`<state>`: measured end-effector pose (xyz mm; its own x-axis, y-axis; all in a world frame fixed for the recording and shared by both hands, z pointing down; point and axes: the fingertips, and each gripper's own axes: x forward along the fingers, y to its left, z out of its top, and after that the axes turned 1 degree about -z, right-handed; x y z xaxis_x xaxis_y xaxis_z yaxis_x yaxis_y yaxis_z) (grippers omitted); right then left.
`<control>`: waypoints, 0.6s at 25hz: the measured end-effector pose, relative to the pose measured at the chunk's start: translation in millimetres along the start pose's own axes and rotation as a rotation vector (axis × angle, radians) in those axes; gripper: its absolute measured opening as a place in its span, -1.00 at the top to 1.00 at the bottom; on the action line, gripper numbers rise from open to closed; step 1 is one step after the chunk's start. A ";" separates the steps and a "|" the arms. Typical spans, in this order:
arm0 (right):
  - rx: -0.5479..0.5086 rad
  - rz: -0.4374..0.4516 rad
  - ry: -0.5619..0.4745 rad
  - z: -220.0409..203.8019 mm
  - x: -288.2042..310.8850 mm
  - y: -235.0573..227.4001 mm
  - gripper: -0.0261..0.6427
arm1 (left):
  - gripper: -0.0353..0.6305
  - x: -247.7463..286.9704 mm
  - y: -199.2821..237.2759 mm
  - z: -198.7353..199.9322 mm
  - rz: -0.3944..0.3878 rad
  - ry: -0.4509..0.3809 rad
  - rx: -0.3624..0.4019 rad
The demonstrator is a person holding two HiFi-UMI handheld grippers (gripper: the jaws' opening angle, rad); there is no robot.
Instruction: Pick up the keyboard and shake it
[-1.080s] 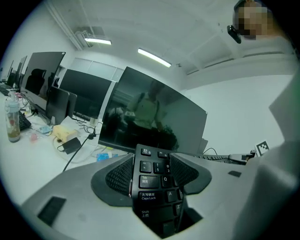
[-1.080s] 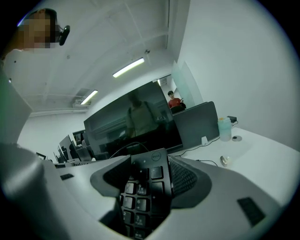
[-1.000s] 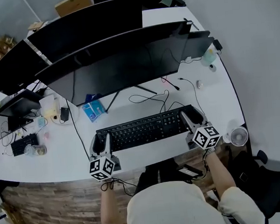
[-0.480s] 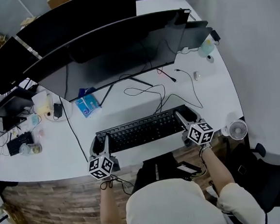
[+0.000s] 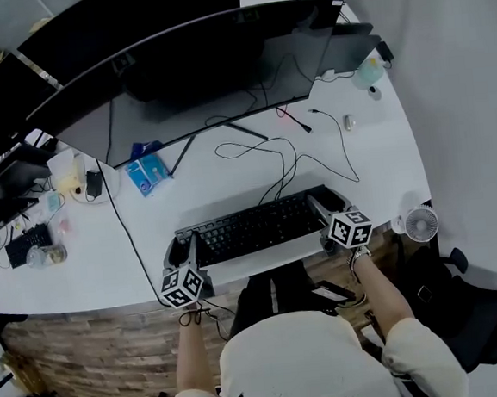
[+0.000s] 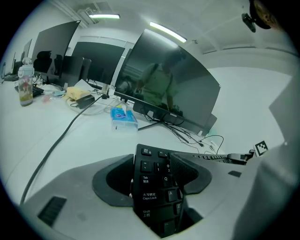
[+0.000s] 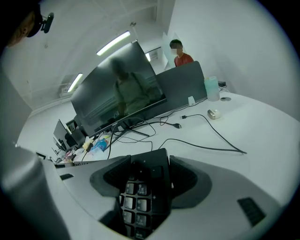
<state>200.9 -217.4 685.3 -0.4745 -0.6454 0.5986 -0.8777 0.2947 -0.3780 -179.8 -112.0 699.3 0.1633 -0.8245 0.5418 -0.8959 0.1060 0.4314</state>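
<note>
Keyboard: the black keyboard (image 5: 255, 227) stretches sideways over the front of the white counter (image 5: 385, 173), close to the person's body.
Left gripper: the left gripper (image 5: 182, 251) is squeezed tight on the keyboard's left end.
Right gripper: the right gripper (image 5: 327, 205) is squeezed tight on the right end.
Behind: a big dark screen (image 5: 195, 77) on a stand, with loose black cables (image 5: 288, 159) between it and the keyboard.
Sides: a little white fan (image 5: 421, 221) is near the right gripper. A blue pack (image 5: 145, 172) lies back to the left.
In the way: a thin black wire (image 5: 128, 221) runs just beside the left gripper.
Left gripper view only: the Q and A keys between the jaws, and a bottle (image 6: 26, 84) far off.
Right gripper view only: number keys between the jaws, and a person in a red top (image 7: 183, 58) (behind the far screen).
Head view only: the fan and both arms.
</note>
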 end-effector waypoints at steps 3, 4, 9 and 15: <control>0.011 -0.008 0.029 -12.8 4.5 -6.9 0.19 | 0.18 4.1 3.4 -12.9 0.011 0.027 -0.009; 0.014 -0.011 0.038 -16.6 6.0 -9.1 0.19 | 0.18 5.7 4.4 -16.5 0.013 0.035 -0.012; 0.030 -0.017 0.081 -34.4 13.1 -17.5 0.19 | 0.18 9.9 9.7 -34.3 0.028 0.072 -0.029; 0.039 -0.029 0.120 -50.6 17.3 -26.8 0.19 | 0.18 14.5 12.8 -52.6 0.041 0.112 -0.044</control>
<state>212.7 -200.9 741.6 -0.4559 -0.5632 0.6892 -0.8889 0.2483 -0.3850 -167.2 -93.3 750.6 0.1744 -0.7522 0.6355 -0.8840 0.1647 0.4376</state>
